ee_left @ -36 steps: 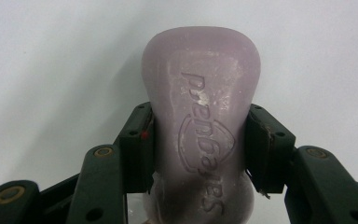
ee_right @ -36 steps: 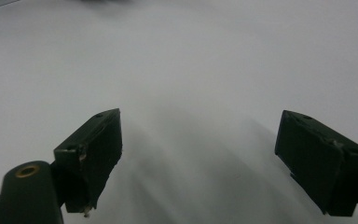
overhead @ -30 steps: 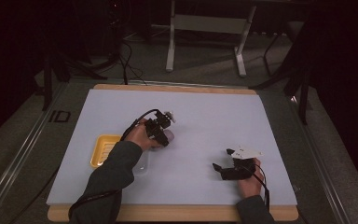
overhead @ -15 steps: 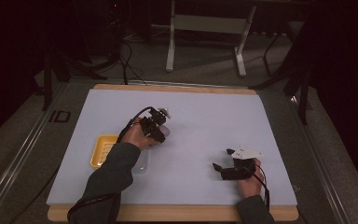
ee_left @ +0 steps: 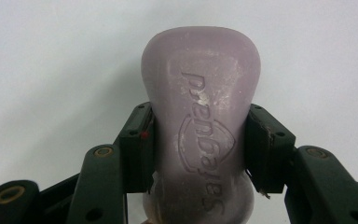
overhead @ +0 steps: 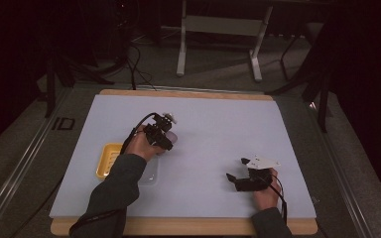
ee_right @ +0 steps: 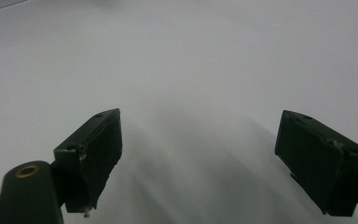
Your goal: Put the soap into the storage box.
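Left gripper (ee_left: 199,149): clamped on pale purple embossed soap bar (ee_left: 200,126), its lower end cut off.
Right gripper (ee_right: 214,158): jaws wide apart, empty, near bench's (overhead: 218,124) front edge.

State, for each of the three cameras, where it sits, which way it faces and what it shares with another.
High view: above the person's side, facing forward and down; forearms, both hand-held grippers.
Left gripper view: rides the left hand-held gripper, looking along jaws clamping a pale purple embossed soap bar, also seen from above.
Right gripper view: rides the right hand-held gripper, open over the white table sheet.
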`<move>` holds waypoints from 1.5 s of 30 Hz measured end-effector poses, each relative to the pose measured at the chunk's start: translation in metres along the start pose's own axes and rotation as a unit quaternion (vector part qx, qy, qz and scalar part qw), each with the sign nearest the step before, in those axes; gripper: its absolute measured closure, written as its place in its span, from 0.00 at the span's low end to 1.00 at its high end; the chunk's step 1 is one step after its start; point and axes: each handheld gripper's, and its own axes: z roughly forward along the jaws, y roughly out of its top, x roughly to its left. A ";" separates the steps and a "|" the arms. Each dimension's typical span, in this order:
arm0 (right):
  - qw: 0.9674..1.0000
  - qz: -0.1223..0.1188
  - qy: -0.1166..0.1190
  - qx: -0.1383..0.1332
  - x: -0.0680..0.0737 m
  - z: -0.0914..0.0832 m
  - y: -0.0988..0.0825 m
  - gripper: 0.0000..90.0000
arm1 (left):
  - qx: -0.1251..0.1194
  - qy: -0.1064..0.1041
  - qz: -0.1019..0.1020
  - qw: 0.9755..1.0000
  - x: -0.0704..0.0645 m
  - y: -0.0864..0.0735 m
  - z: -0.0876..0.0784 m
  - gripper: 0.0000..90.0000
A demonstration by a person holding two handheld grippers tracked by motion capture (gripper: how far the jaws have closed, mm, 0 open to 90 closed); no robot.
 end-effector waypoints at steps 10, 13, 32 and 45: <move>1.000 0.002 -0.001 -0.003 0.000 0.000 0.000 0.16 | -0.006 0.010 -0.015 1.000 0.007 -0.010 -0.009 0.55; 1.000 0.002 -0.002 -0.003 0.000 0.000 0.000 0.16 | -0.009 0.011 -0.019 1.000 0.009 -0.012 -0.012 0.55; 1.000 0.002 -0.003 -0.004 0.000 -0.001 0.000 0.16 | -0.022 0.021 -0.036 0.999 0.021 -0.027 -0.026 0.55; 1.000 0.002 -0.004 -0.005 0.000 -0.001 0.000 0.16 | -0.036 0.015 -0.059 0.998 0.035 -0.041 -0.036 0.55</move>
